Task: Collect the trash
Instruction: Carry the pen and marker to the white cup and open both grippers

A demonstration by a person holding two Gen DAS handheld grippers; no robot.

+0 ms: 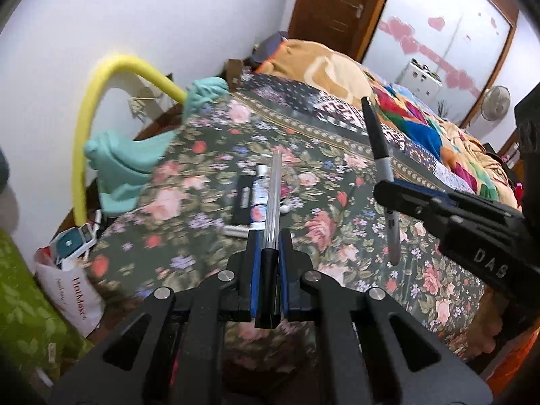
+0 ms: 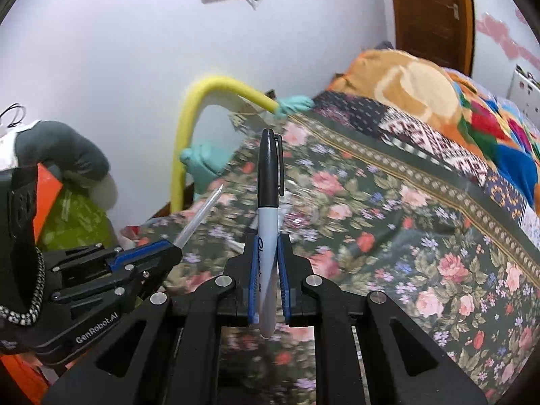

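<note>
Between the blue pads of the left gripper (image 1: 269, 266) a clear pen (image 1: 272, 202) with a black end is clamped, while the right gripper (image 2: 268, 266) is clenched on a black-capped marker (image 2: 267, 209); both are held clear above the floral bedspread (image 1: 209, 155). Both look light, stiff and smooth, so a mid-barrel hold seems safest. Around them lie a rumpled orange blanket (image 1: 324, 64), a yellow foam tube (image 1: 101, 77), a white wall and a wooden door (image 1: 334, 3).
</note>
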